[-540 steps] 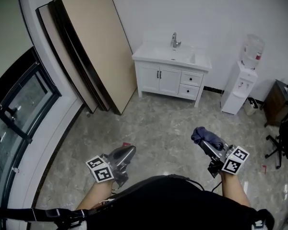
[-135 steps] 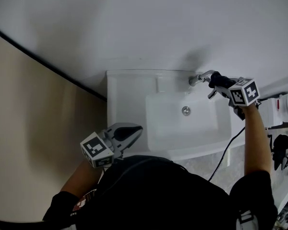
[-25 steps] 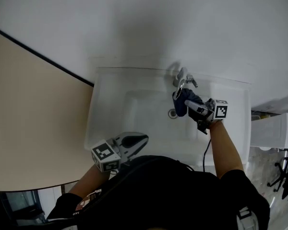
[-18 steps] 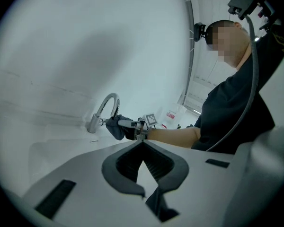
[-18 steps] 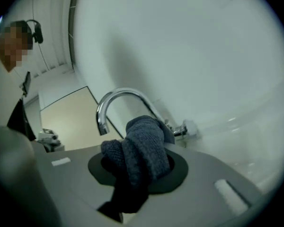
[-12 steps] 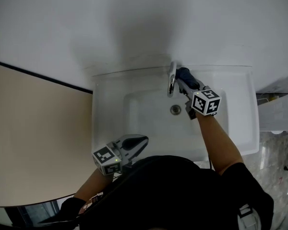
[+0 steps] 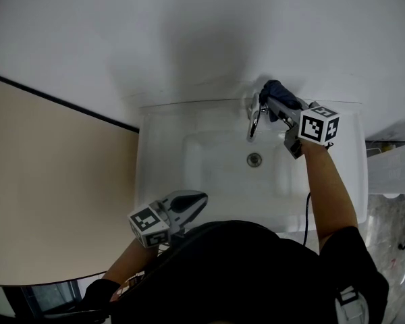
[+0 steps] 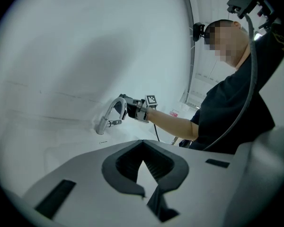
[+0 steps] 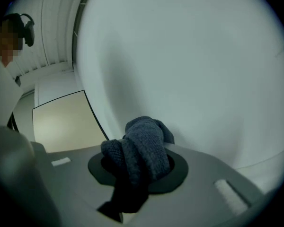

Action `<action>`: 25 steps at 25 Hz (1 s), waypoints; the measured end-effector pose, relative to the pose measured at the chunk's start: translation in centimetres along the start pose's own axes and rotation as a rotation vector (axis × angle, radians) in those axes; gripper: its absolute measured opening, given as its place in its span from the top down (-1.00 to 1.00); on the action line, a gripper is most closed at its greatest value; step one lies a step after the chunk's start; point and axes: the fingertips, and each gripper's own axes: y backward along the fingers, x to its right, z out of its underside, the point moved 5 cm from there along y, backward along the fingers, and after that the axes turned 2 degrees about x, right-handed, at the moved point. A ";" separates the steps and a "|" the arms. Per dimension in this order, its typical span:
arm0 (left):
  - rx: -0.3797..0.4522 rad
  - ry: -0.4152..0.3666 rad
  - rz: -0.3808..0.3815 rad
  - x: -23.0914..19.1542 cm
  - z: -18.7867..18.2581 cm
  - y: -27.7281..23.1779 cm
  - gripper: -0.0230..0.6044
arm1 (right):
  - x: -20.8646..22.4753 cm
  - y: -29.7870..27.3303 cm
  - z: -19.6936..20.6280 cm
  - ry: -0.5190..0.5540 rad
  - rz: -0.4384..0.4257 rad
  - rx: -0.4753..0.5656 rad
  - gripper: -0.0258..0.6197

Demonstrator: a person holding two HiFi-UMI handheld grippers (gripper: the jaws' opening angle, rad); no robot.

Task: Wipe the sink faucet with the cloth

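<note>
The chrome faucet (image 7: 255,120) stands at the back rim of the white sink (image 7: 162,160), its spout arching over the basin. My right gripper (image 7: 278,101) is shut on a dark blue cloth (image 7: 275,90), which presses against the back right of the faucet's arch. From the left gripper view the faucet (image 8: 110,118) shows with the cloth (image 8: 128,107) against its top curve. The right gripper view shows the cloth (image 9: 141,150) bunched between the jaws of that gripper (image 9: 135,178), with only the wall beyond. My left gripper (image 7: 191,201) hangs at the sink's front edge, shut and holding nothing.
A white wall (image 7: 189,32) rises directly behind the sink. A beige panel (image 7: 47,181) fills the left side. The drain (image 7: 254,159) lies in the basin below the spout. A cable (image 7: 306,211) trails from the right arm, and a white appliance (image 7: 395,171) stands to the right.
My right gripper carried the cloth from under the spout's tip up along the arch to the faucet's back right side. The left gripper stayed at the sink's front edge.
</note>
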 end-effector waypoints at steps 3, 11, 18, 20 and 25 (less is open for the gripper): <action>0.006 0.013 0.003 0.0 0.4 -0.3 0.93 | 0.8 -1.3 0.1 -0.023 -0.007 -0.040 0.63; 0.008 0.029 -0.004 0.3 1.0 -0.8 0.93 | 3.3 -2.4 4.8 -0.056 0.086 -0.176 0.63; -0.003 0.029 0.001 0.5 1.3 -1.1 0.93 | 3.6 -3.2 7.6 0.062 0.192 -0.330 0.63; 0.000 0.025 0.000 0.6 1.3 -1.0 0.93 | 3.2 -2.5 7.9 0.083 0.218 -0.325 0.63; -0.001 0.024 -0.013 0.3 1.3 -0.2 0.93 | 1.8 -0.7 10.8 0.080 0.297 -0.252 0.63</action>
